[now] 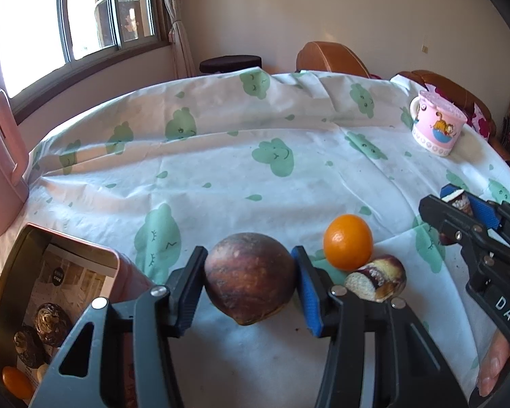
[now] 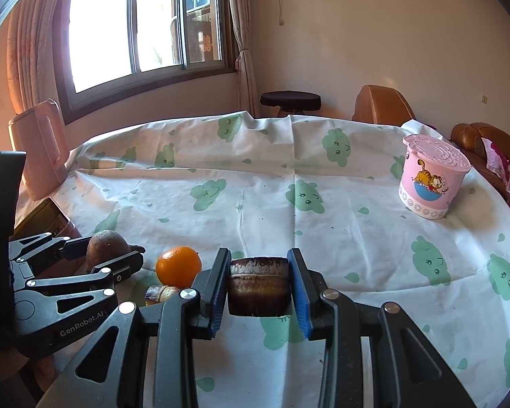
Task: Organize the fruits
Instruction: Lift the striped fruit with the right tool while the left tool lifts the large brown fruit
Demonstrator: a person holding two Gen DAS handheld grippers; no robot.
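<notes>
Left gripper [image 1: 249, 282] squeezing big round brown-red fruit [image 1: 249, 278] at widest part, just beside small round orange [image 1: 348, 241]. Fruit looking hard, smooth, bit heavy; could be slipping. Right gripper [image 2: 259, 285] pinching small dark brown fruit piece [image 2: 259, 287], near orange.

- The left gripper [image 1: 249, 284] is built of black angular links joined by silver rivets, with blue ribbed pads.
- The right gripper [image 2: 259, 287] is made alike.
- "GenRobot.AI" is printed in white beside the rivets.
</notes>
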